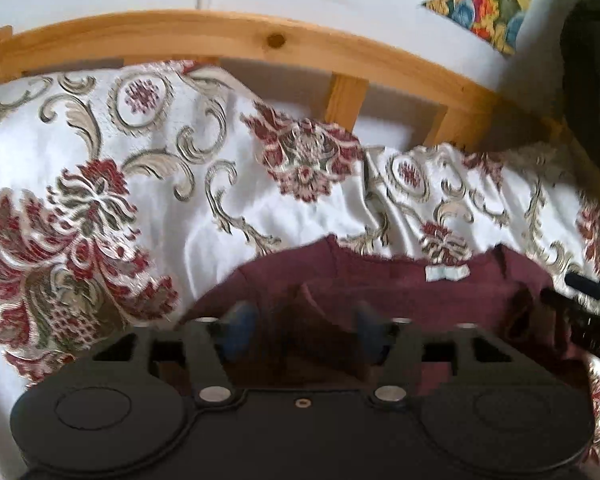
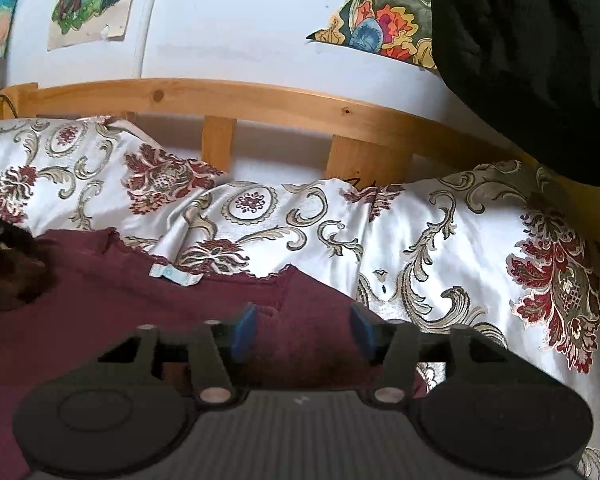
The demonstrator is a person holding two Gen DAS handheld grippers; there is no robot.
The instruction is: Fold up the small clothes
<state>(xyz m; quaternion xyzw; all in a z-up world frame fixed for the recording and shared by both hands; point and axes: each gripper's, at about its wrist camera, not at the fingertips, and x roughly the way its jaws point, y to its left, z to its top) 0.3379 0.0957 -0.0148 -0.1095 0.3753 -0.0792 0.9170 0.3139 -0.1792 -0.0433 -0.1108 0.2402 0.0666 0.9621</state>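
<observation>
A small maroon garment [image 1: 400,292] with a white neck label [image 1: 447,273] lies flat on the floral bedspread [image 1: 148,184]. My left gripper [image 1: 300,330] is open, its blue-padded fingers spread just above the garment's left part. In the right wrist view the same garment [image 2: 100,312] with its label [image 2: 176,275] fills the lower left. My right gripper [image 2: 302,330] is open over the garment's right shoulder edge. The right gripper's black body shows at the right edge of the left wrist view [image 1: 584,312].
A wooden bed rail [image 2: 260,104] with slats runs along the far side against a white wall [image 2: 236,20]. A colourful picture [image 2: 376,28] hangs on the wall. A dark cloth [image 2: 532,52] hangs at the upper right. A dark shape [image 2: 8,276] lies at the garment's left.
</observation>
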